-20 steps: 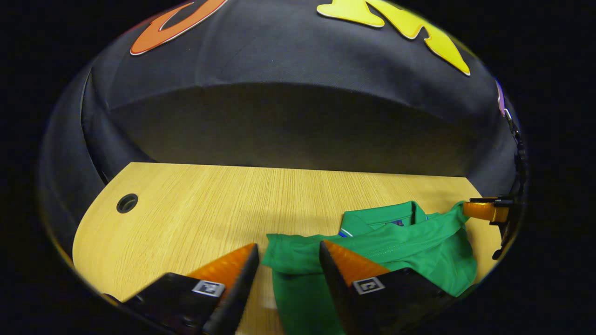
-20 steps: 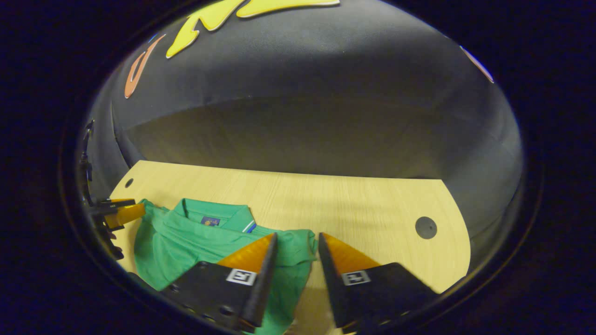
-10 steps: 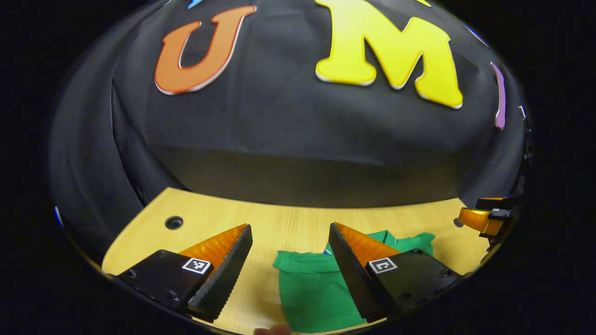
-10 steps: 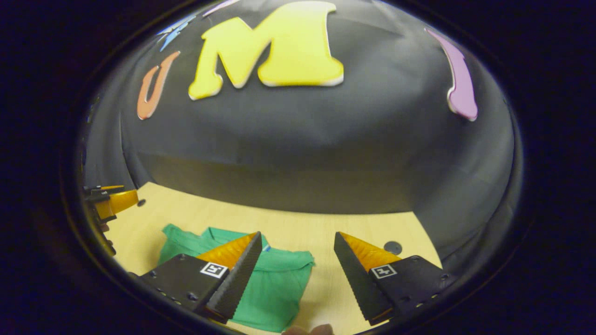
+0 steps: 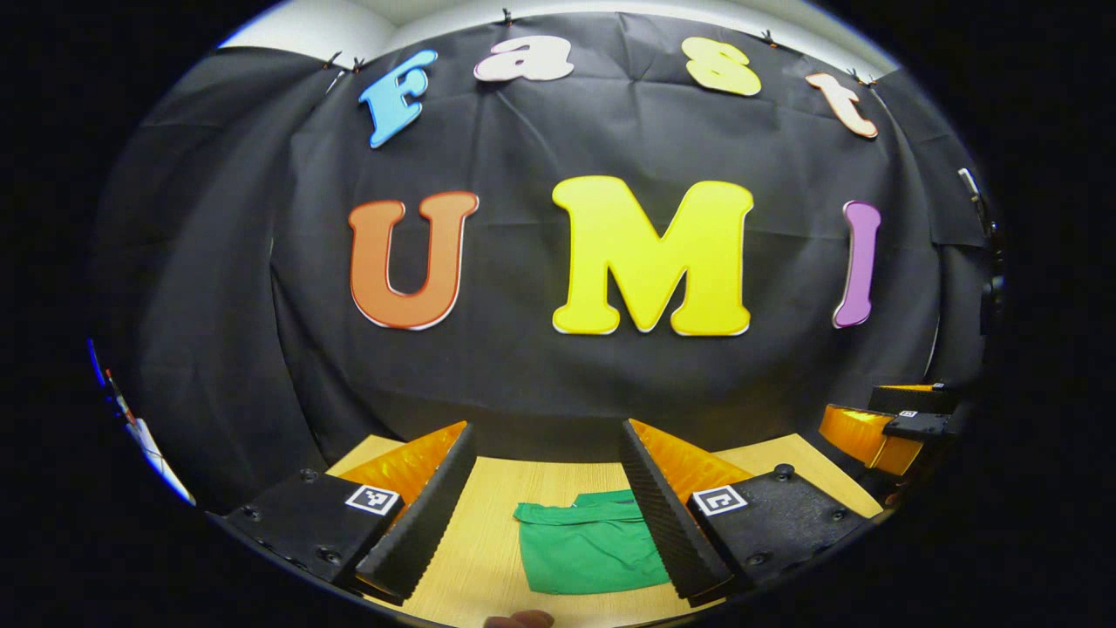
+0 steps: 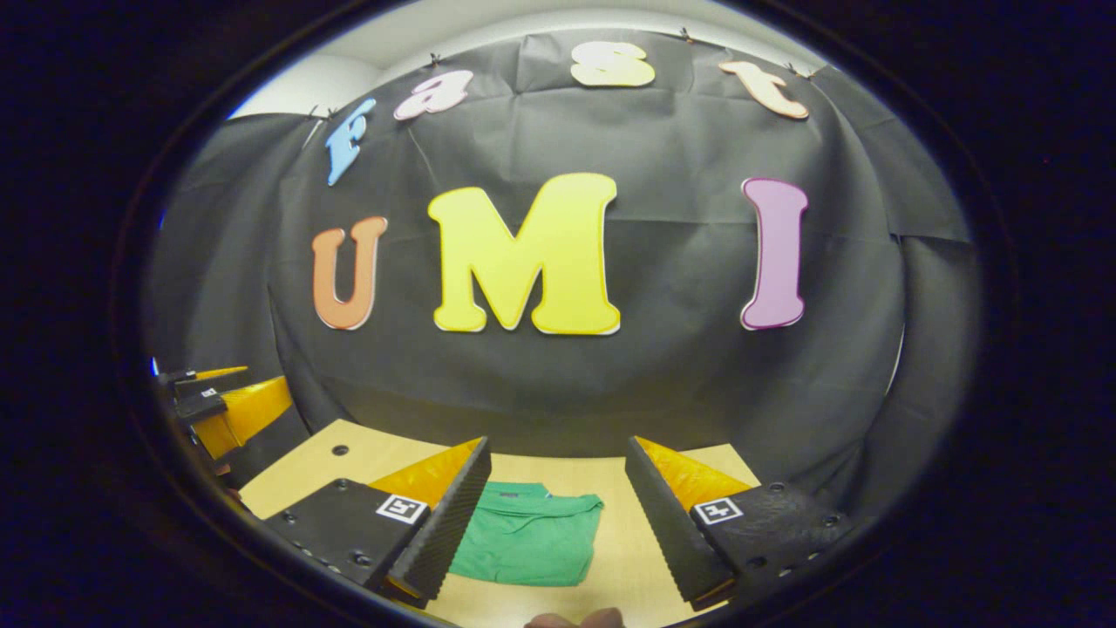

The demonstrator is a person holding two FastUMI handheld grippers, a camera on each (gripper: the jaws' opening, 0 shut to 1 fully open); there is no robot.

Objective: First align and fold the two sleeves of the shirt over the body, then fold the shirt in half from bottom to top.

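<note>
The green polo shirt (image 5: 588,551) is lying folded into a compact rectangle on the light wooden table (image 5: 475,558), its collar end turned toward the black cloth wall (image 5: 523,384) at the back of the booth. In the left gripper view, the left gripper (image 5: 545,506) is hanging above the table with its two fingers standing wide apart and gripping nothing; the shirt is showing in the gap between them, lower down and well clear of both, with the right-hand finger (image 5: 671,515) overlapping the shirt's right edge in the picture. At the right edge of that view, the right gripper (image 5: 881,427) is showing farther off, raised above the table's far corner; its opening cannot be judged from there. In the right gripper view, the right gripper (image 6: 558,506) is likewise hanging over the table with its fingers spread wide and empty, and the shirt (image 6: 532,545) is lying below between them, partly tucked behind the left-hand finger (image 6: 440,523). A small round hole (image 6: 340,451) is showing in the tabletop (image 6: 610,558) near its far left corner. The left gripper (image 6: 231,406) is showing at the left edge of that view, held up off the table. A fingertip (image 6: 575,619) of the person is just peeking in at the bottom edge.
</note>
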